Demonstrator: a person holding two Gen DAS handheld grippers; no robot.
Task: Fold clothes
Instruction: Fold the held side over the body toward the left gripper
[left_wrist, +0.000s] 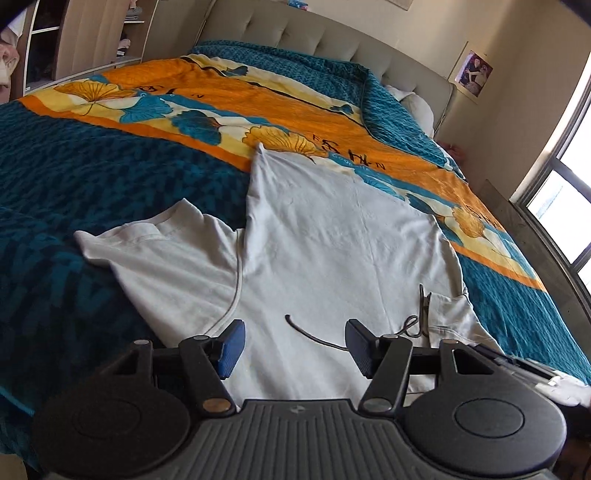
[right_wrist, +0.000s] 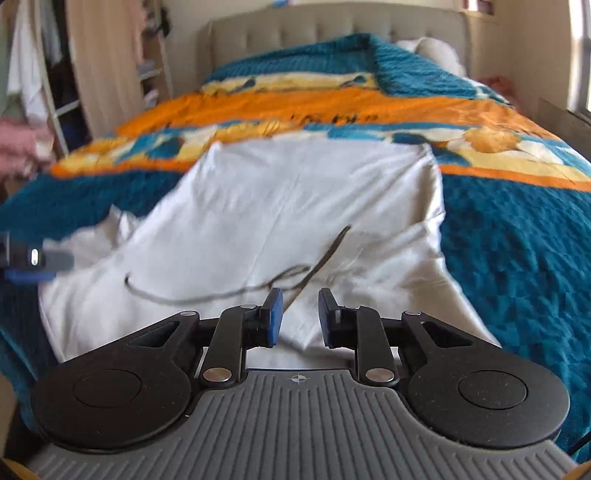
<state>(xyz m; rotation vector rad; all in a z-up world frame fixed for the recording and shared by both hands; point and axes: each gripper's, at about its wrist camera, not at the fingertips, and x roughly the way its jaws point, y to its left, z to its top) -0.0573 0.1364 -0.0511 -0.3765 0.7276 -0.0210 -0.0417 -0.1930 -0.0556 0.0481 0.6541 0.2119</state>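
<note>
Left wrist view. Upper left of the frame: a wardrobe (left_wrist: 92, 33) with open shelving, beside a padded headboard (left_wrist: 325, 40) along the top. A teal, orange and yellow bedspread (left_wrist: 110, 173) fills the frame from left to right and serves as the folding surface. Centre: a white T-shirt (left_wrist: 325, 229) lies flat on it, collar (left_wrist: 162, 219) toward centre left, one side apparently already turned inward so that a straight edge runs up toward the orange band. A thin dark cord (left_wrist: 314, 334) rests on the cloth at lower centre. Bottom centre: the left gripper (left_wrist: 293, 345), fingers spread wide and holding nothing, sits low over the near edge of the shirt, probably so that a fresh edge can be taken. Right edge: a window (left_wrist: 565, 206).

Right wrist view (motion-blurred). Far left, mid-height: the tip of the left gripper (right_wrist: 33, 264) shows at the shirt's side. Centre: the T-shirt (right_wrist: 277, 206), with the cord (right_wrist: 207, 293) curving across its lower part. Bottom centre: the right gripper (right_wrist: 300, 317), fingers parted with a moderate gap and gripping nothing; a raised fold of the shirt lies just beyond the gap, a likely pinch point for the next fold. Right: bare bedspread (right_wrist: 517, 240).
</note>
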